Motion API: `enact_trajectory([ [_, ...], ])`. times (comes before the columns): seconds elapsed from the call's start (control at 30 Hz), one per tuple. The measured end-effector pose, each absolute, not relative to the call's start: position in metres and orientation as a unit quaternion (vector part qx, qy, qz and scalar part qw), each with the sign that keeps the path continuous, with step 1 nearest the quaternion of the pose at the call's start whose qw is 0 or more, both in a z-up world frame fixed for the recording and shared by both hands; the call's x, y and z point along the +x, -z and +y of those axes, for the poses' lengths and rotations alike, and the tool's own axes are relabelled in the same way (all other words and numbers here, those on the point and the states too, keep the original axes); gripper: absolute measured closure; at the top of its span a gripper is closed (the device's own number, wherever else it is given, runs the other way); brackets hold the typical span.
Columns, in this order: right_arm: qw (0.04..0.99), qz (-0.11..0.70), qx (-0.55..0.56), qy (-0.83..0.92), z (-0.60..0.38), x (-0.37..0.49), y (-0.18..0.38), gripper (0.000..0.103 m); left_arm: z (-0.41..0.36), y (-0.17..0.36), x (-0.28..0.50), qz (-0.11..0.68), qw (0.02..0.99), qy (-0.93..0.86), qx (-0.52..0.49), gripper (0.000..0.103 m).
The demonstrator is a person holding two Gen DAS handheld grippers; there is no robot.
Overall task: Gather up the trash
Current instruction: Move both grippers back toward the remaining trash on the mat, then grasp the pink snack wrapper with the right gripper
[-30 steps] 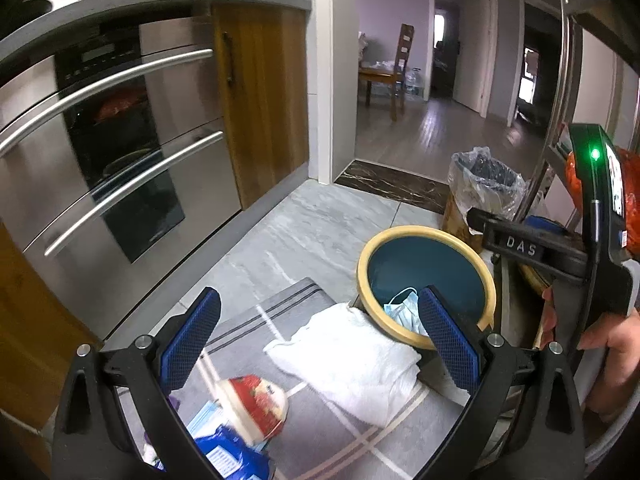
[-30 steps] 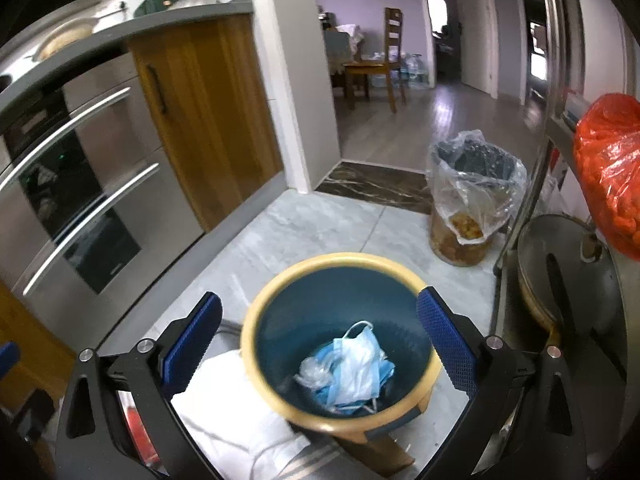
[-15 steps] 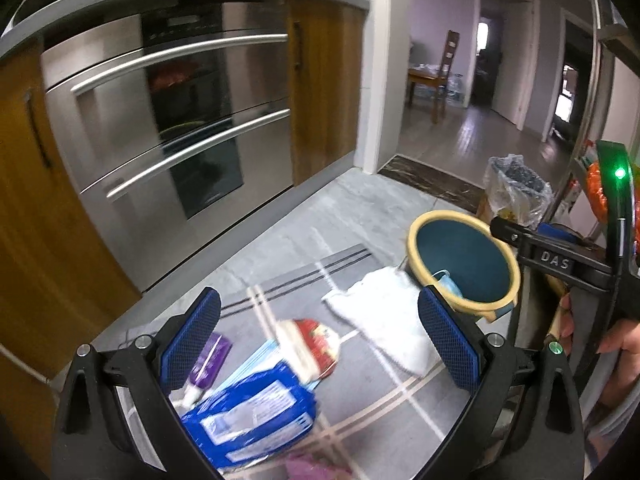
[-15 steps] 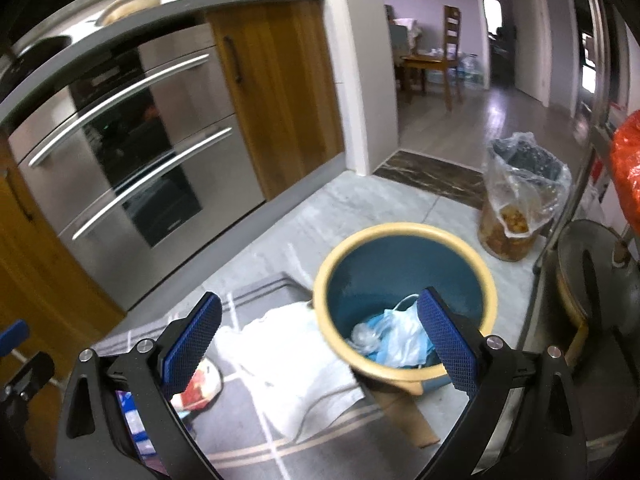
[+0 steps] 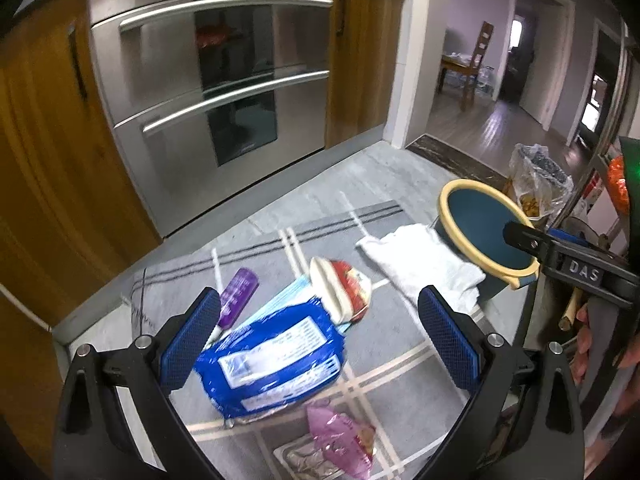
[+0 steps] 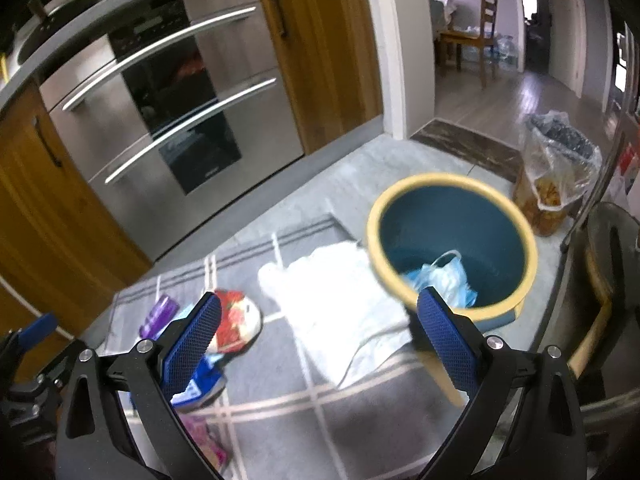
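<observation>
Trash lies on a grey rug (image 5: 384,344): a blue packet (image 5: 276,364), a red and white wrapper (image 5: 340,288), a purple tube (image 5: 238,296), a pink wrapper (image 5: 340,436) and a white cloth (image 5: 420,264). A blue bin with a yellow rim (image 5: 484,232) stands at the rug's right end. My left gripper (image 5: 320,340) hovers open above the blue packet, empty. My right gripper (image 6: 320,340) is open and empty over the white cloth (image 6: 340,304), beside the bin (image 6: 452,240), which holds blue face masks (image 6: 448,280).
A steel double oven (image 5: 212,92) and wooden cabinets (image 5: 48,160) line the left side. A bagged bin (image 5: 536,180) stands past the blue bin. A metal rack with pans (image 6: 608,264) is on the right. A doorway opens onto a room with a chair (image 5: 476,64).
Both grippers have swung left and pulled back from the bin. The blue packet, purple tube and pink wrapper have come into the left view. Both stay open.
</observation>
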State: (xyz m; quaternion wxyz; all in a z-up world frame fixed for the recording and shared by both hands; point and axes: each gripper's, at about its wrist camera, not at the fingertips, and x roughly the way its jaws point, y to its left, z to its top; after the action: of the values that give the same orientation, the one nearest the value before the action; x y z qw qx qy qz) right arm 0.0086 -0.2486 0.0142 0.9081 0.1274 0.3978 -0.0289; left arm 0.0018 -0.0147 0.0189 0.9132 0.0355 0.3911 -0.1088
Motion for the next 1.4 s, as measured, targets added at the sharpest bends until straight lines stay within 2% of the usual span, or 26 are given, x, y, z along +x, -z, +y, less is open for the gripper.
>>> enact_trajectory([
  [0.33,0.894,0.438,0.084,-0.047,-0.191,-0.012,0.007,0.006,0.021,-0.001,-0.001,0.406,0.911,0.069,0.015,0.006],
  [0.77,0.840,0.514,-0.007,-0.176,-0.087,-0.032,0.066,0.006,0.062,0.009,0.012,0.434,0.901,0.000,-0.024,0.006],
  [0.93,0.823,0.539,0.001,-0.180,-0.079,-0.023,0.085,0.008,0.069,0.013,0.016,0.444,0.896,-0.001,-0.034,0.006],
  [1.03,0.814,0.550,-0.007,-0.185,-0.073,-0.019,0.095,0.021,0.070,0.016,0.018,0.451,0.892,-0.002,-0.040,0.006],
  [1.1,0.804,0.565,-0.007,-0.187,-0.070,-0.017,0.104,0.038,0.071,0.019,0.021,0.455,0.889,-0.002,-0.048,0.006],
  [1.13,0.796,0.576,-0.004,-0.187,-0.070,-0.016,0.109,0.043,0.071,0.019,0.021,0.457,0.888,-0.001,-0.051,0.006],
  [1.2,0.788,0.586,0.003,-0.188,-0.072,-0.014,0.113,0.071,0.070,0.023,0.022,0.462,0.886,0.001,-0.050,0.006],
  [1.27,0.793,0.581,0.013,-0.183,-0.077,-0.013,0.108,0.084,0.067,0.025,0.024,0.467,0.883,0.002,-0.043,0.006],
  [1.3,0.795,0.579,0.018,-0.181,-0.080,-0.012,0.107,0.089,0.065,0.027,0.025,0.469,0.882,0.002,-0.040,0.006],
  [1.4,0.805,0.570,0.027,-0.161,-0.092,-0.011,0.098,0.093,0.058,0.034,0.028,0.481,0.876,0.006,-0.035,0.006],
])
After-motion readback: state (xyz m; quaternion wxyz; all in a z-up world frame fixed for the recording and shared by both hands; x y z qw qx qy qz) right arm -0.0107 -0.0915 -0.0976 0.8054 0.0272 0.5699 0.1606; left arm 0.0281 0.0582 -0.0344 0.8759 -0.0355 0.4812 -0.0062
